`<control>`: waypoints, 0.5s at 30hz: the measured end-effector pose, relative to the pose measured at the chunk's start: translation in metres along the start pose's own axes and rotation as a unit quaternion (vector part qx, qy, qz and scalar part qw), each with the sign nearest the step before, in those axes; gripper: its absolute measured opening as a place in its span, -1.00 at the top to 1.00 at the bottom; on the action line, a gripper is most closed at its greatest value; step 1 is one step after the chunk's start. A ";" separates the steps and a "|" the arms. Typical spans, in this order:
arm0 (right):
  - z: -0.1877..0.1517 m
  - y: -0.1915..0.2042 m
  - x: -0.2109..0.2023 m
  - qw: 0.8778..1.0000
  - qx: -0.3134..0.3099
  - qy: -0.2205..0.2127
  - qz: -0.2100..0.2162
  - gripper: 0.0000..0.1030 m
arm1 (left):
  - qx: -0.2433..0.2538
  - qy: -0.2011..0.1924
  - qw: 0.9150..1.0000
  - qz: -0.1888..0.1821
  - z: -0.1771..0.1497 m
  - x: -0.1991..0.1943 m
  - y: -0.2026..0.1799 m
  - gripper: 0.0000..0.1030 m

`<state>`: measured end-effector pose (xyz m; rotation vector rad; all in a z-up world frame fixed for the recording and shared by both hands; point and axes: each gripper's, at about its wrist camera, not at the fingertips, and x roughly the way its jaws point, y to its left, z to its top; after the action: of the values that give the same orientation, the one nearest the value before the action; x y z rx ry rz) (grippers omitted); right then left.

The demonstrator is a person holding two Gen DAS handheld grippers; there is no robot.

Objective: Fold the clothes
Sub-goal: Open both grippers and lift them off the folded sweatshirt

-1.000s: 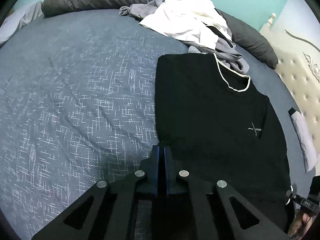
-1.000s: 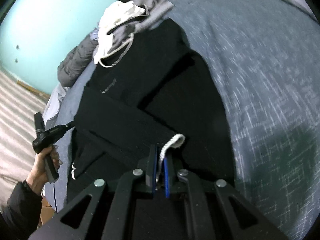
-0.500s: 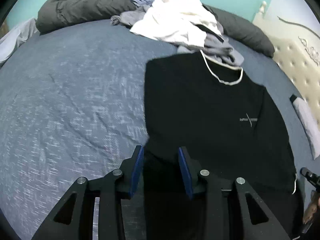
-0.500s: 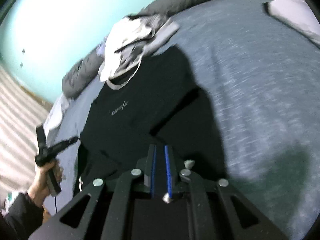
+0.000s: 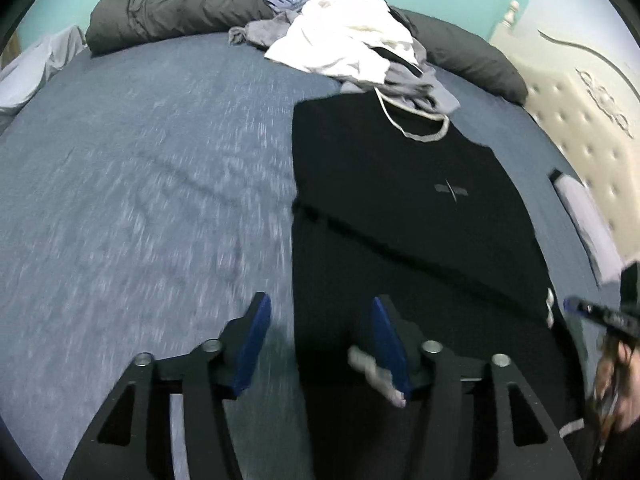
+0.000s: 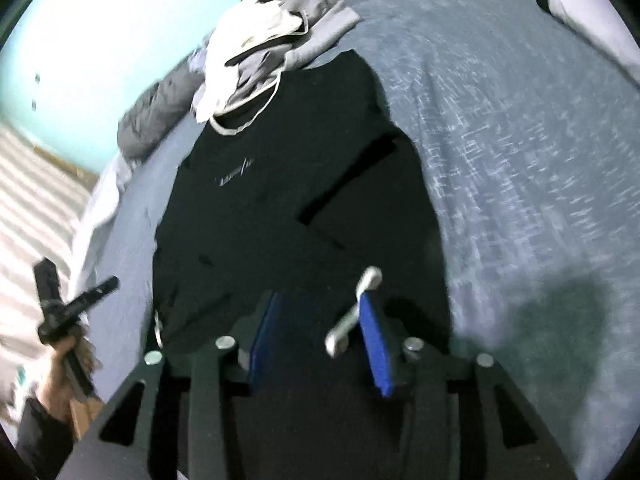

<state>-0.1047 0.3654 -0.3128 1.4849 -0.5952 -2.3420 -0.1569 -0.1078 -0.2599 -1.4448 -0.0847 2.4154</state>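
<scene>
Both grippers have let go since a second ago. Left gripper [image 5: 318,340] spread wide, black shirt [image 5: 404,208] edge between its fingers. Right gripper [image 6: 320,330] also spread, a white cuff [image 6: 352,316] loose by its right finger.

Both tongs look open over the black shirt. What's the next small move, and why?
Probably lower both tongs to the black shirt hem and grip its near corners. Left tongs and right tongs are open, and the shirt lies flat with a sleeve folded in.
</scene>
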 end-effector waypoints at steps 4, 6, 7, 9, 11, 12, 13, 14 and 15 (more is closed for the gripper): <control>-0.016 0.002 -0.020 0.999 -0.028 0.038 -0.019 0.05 | 0.003 0.034 0.999 -0.009 -0.036 -0.025 0.004 -0.21; -0.031 -0.004 -0.032 0.998 -0.030 0.053 -0.025 0.00 | 0.014 0.044 0.999 -0.006 -0.055 -0.036 0.001 -0.22; -0.038 -0.006 -0.037 0.998 -0.029 0.058 -0.027 -0.01 | 0.021 0.047 0.999 -0.005 -0.064 -0.041 -0.002 -0.22; -0.053 -0.012 -0.047 0.997 -0.025 0.070 -0.026 -0.03 | 0.026 0.055 0.998 -0.014 -0.085 -0.049 -0.005 -0.23; -0.068 -0.019 -0.054 0.996 -0.016 0.083 -0.020 -0.03 | 0.023 0.065 0.997 -0.023 -0.100 -0.052 -0.004 -0.23; -0.075 -0.022 -0.057 0.996 -0.012 0.090 -0.019 -0.03 | 0.019 0.071 0.997 -0.027 -0.107 -0.053 -0.004 -0.23; -0.081 -0.023 -0.059 0.995 -0.008 0.097 -0.016 -0.04 | 0.013 0.079 0.996 -0.032 -0.113 -0.052 -0.003 -0.23; -0.087 -0.025 -0.060 0.995 -0.004 0.103 -0.014 -0.04 | 0.007 0.086 0.996 -0.037 -0.119 -0.052 -0.002 -0.23; -0.093 -0.026 -0.062 0.994 0.002 0.109 -0.010 -0.04 | 0.000 0.093 0.995 -0.043 -0.125 -0.051 -0.001 -0.23</control>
<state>0.0045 0.3997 -0.3127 1.7263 -0.5304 -2.1548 -0.0261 -0.1367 -0.2776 -1.6246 -0.1009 2.2014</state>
